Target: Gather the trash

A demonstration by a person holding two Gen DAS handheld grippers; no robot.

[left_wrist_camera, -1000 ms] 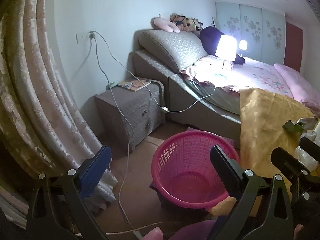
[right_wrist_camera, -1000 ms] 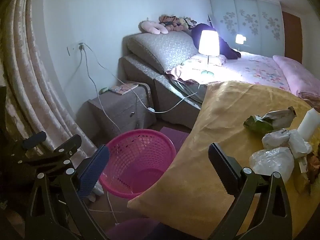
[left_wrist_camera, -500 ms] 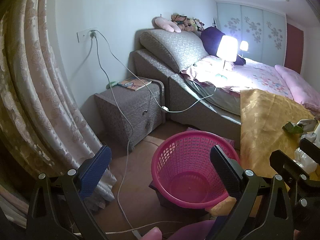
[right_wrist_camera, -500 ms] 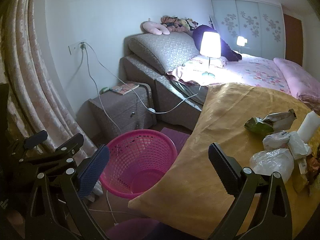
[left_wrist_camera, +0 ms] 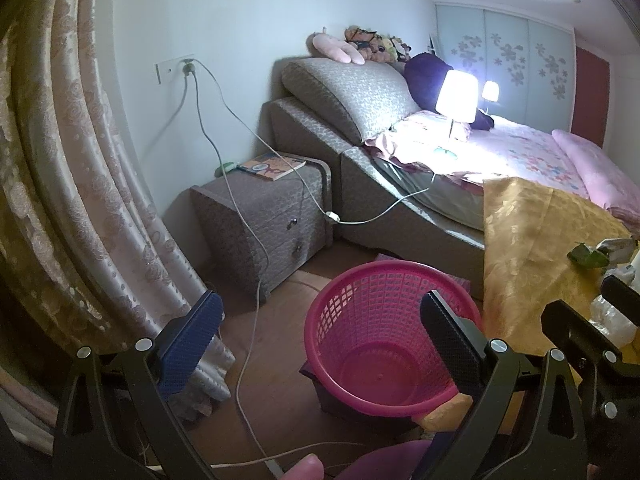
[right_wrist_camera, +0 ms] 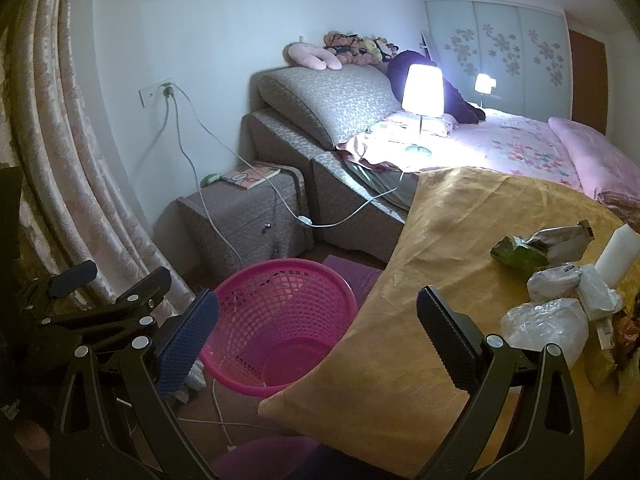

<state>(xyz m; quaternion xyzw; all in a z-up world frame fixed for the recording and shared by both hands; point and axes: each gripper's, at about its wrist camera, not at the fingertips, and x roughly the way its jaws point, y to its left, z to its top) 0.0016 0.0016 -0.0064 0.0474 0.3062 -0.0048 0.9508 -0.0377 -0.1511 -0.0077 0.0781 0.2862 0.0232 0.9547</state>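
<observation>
Bedroom at dusk-dim light, seen from 2 handheld grippers. Left gripper spread wide and holding nothing, blue pad at 8 o'clock, black pad at 4 o'clock, aimed over pink mesh basket standing upright on wood floor at 6 o'clock of the left wrist view. Basket interior bare, pink bottom visible. Right gripper likewise spread wide and holding nothing, poised above the near edge of gold cloth covering a table. Trash heaped at 3 o'clock in the right wrist view: green crumpled wrapper, clear plastic bag, small white bag, white cylinder upright just behind, all well apart from both pairs of fingers. Basket at 7 o'clock of that view, just beside the cloth's hanging corner. Grey nightstand against the wall at 10 o'clock with book on top, white cable trailing from wall socket down to the floor. Lit lamp on pink bedspread at 1 o'clock, plush toys lined along grey headboard cushion. Patterned curtain filling 9 o'clock. Fingertip at the bottom edge of the left wrist view.
</observation>
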